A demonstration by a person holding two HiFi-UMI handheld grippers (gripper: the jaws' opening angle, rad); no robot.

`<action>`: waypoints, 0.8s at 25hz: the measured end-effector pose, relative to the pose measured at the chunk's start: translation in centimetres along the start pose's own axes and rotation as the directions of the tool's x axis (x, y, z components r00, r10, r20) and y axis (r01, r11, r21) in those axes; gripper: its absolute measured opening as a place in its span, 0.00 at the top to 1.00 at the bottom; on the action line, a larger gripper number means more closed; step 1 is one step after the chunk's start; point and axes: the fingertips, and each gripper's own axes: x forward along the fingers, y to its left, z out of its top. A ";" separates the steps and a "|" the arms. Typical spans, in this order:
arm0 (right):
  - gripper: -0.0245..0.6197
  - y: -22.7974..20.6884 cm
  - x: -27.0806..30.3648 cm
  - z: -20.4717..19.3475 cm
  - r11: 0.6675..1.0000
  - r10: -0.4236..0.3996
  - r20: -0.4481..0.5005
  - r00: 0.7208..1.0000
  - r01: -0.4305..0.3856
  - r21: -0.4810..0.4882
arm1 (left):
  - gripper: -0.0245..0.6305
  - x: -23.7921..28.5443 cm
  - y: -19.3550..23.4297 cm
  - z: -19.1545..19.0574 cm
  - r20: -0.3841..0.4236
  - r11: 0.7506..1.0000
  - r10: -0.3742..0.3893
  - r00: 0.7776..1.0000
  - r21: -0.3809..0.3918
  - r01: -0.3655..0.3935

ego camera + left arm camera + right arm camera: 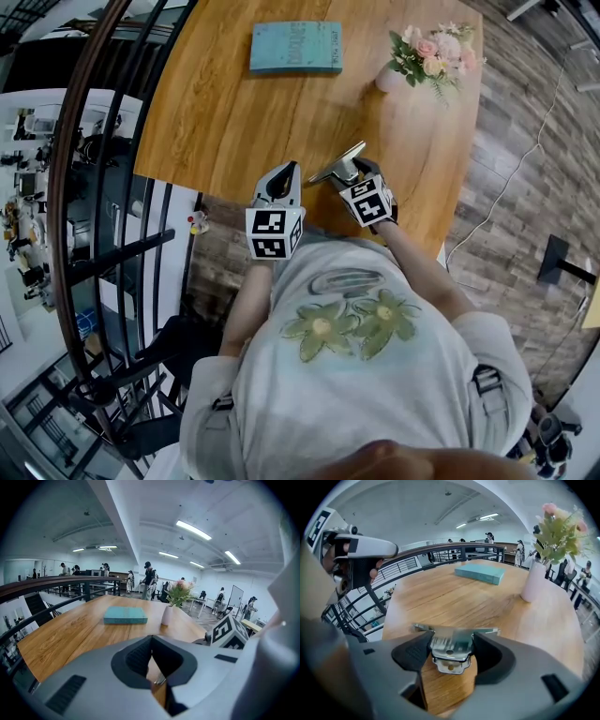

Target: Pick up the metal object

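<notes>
The metal object (338,163) is a flat shiny plate with a folded handle end. My right gripper (355,172) is shut on it over the near part of the wooden table (225,112). In the right gripper view the metal object (451,649) sits clamped between the two dark pads, its wide blade pointing away from me. My left gripper (281,175) hovers just left of it at the table's near edge. Its jaws (151,641) meet at the tips with nothing between them.
A teal book (296,47) lies at the far middle of the table. A white vase of pink flowers (427,54) stands at the far right. A dark metal railing (94,187) runs along the table's left side, with a drop beyond it.
</notes>
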 end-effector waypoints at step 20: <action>0.52 -0.1 -4.1 2.7 0.999 0.018 0.089 0.996 -0.014 -0.041 | 0.94 -0.5 0.1 0.3 0.012 1.000 0.004 1.000 -0.020 -0.004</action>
